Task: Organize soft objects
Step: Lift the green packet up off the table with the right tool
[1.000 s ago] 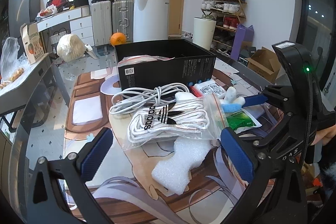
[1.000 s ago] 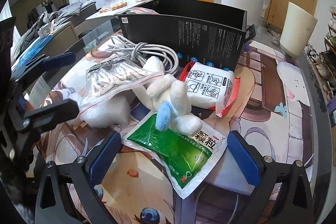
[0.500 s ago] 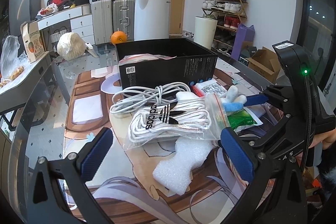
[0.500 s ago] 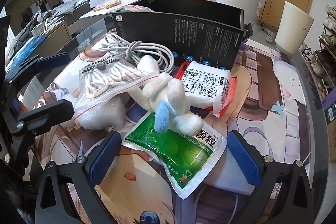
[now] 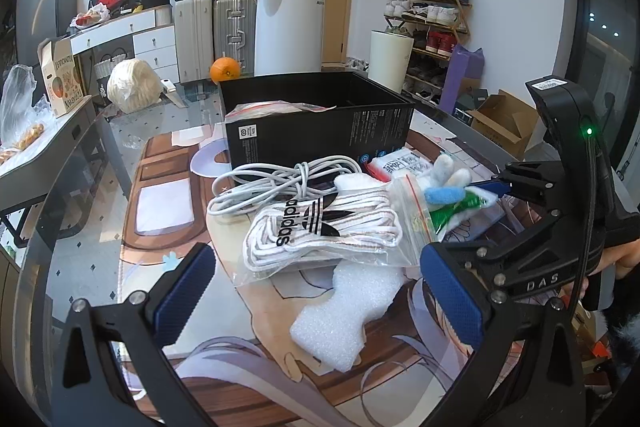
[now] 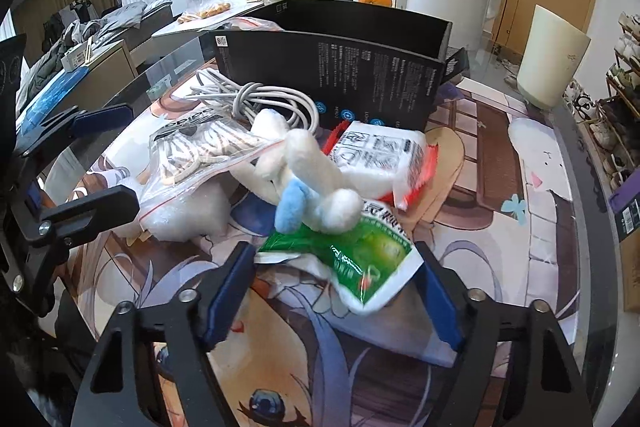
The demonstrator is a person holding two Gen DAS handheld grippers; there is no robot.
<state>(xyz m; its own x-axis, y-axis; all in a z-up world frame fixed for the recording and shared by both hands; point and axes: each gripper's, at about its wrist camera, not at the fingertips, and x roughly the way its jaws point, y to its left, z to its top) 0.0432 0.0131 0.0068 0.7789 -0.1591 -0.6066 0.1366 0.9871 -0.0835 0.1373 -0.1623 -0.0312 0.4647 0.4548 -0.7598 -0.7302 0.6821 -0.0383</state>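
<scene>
Green pouch [image 6: 352,251] sits between the right tongs' [image 6: 336,285] blue pads [image 6: 230,291], fingers narrowed around it and the pouch crumpled; both pads appear to touch its edges, so it reads as gripped (motion blur, not fully certain). White plush toy [image 6: 308,183] with a blue ear lies on the pouch's far end, right ahead of the tongs. Beyond it: white-and-red packet [image 6: 384,163], touching the plush.

Left tongs [image 5: 320,291] gape wide, holding nothing. Between and just ahead of their fingers: white foam piece [image 5: 344,311]. Zip bag of white laces [image 5: 328,227] overlaps the foam's far end. Coiled white cable [image 5: 280,179] lies beyond the bag, against the black box [image 5: 320,135].

Black box stands open-topped ahead of both tongs, past the whole pile. Inside, at its left end from the left wrist view, a clear plastic bag [image 5: 276,107] pokes above the rim (contents unreadable). Rest of the interior is hidden by the near wall.

Orange [image 5: 225,69] sits behind the box. Everything rests on a printed mat [image 6: 500,211].
</scene>
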